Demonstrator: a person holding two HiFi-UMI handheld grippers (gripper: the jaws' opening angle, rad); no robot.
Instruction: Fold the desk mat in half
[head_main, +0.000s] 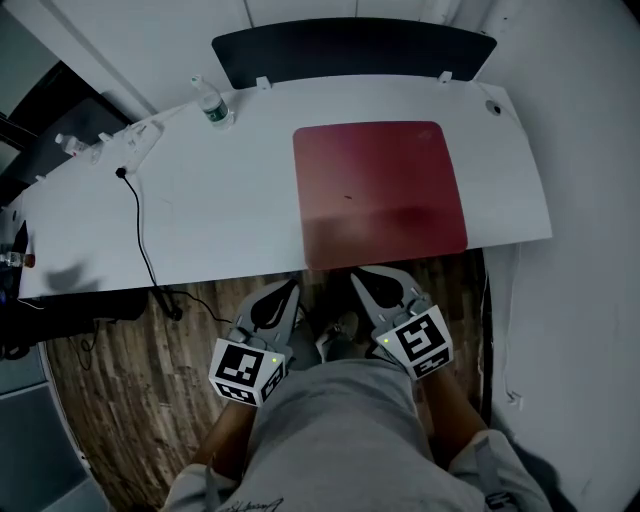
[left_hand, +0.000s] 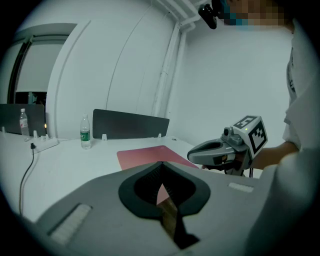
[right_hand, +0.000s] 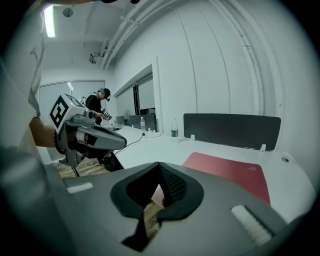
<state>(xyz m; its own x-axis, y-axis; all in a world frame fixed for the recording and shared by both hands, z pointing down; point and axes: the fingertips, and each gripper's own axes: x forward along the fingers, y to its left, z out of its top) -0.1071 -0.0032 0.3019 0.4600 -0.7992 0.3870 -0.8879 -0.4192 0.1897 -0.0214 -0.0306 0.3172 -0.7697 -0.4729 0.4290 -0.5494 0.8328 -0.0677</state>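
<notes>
A red desk mat (head_main: 380, 190) lies flat and unfolded on the right half of a white desk (head_main: 200, 210), its front edge along the desk's near rim. Just short of that rim, above a wooden floor (head_main: 130, 400), a person holds the left gripper (head_main: 291, 285) and the right gripper (head_main: 357, 273) side by side — both sets of jaws pressed together with nothing between them. A water bottle (head_main: 213, 106) stands near the desk's far edge, well apart from the mat.

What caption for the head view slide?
Head view: red desk mat lies flat on the white desk; left gripper and right gripper, both shut, hover just short of the desk's near edge.
</notes>
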